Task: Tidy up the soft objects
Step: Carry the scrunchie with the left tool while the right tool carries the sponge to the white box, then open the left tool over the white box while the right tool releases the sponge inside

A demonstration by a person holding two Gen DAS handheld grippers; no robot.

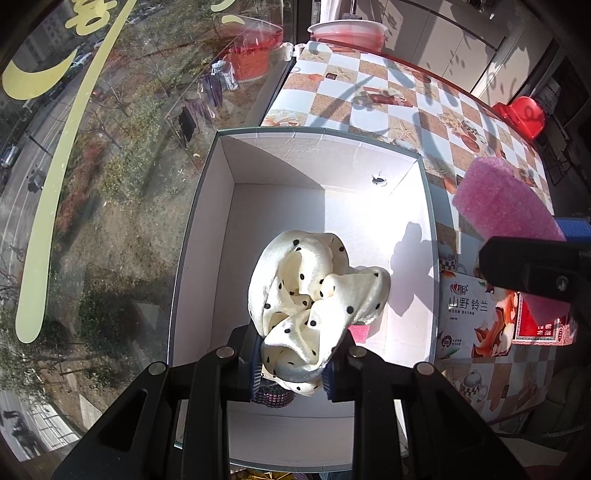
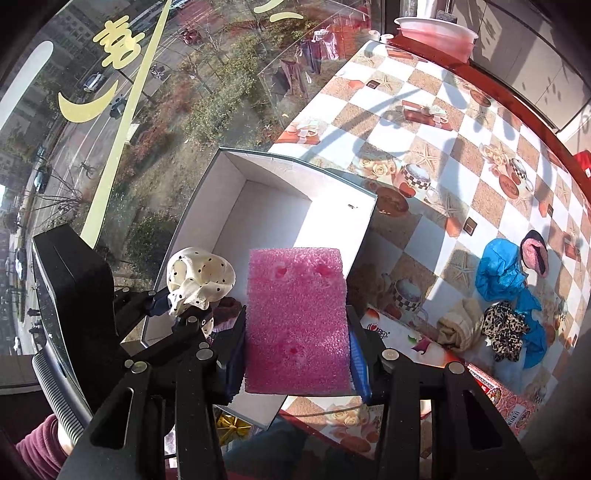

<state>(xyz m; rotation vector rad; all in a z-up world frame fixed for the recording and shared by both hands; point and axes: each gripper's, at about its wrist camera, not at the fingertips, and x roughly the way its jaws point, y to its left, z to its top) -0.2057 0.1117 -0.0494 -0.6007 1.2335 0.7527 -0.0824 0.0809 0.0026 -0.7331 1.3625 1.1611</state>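
Observation:
My left gripper (image 1: 291, 369) is shut on a cream scrunchie with black dots (image 1: 314, 295) and holds it over the open white box (image 1: 332, 162). The scrunchie also shows in the right wrist view (image 2: 199, 280), above the box's (image 2: 295, 166) near left corner. My right gripper (image 2: 295, 358) is shut on a pink foam sponge (image 2: 297, 321), held above the box's near right edge. The sponge also shows in the left wrist view (image 1: 509, 206), right of the box. A dark knitted item (image 1: 273, 397) lies in the box under the scrunchie.
The box stands on a checkered tablecloth (image 2: 461, 122) against a window (image 2: 110, 147). A tissue pack (image 1: 476, 321) lies right of the box. Blue cloth (image 2: 506, 273), a leopard scrunchie (image 2: 504, 332), a beige towel roll (image 2: 458, 328) and a pink-dark item (image 2: 533, 253) lie at the right. A basin (image 2: 436, 35) stands at the back.

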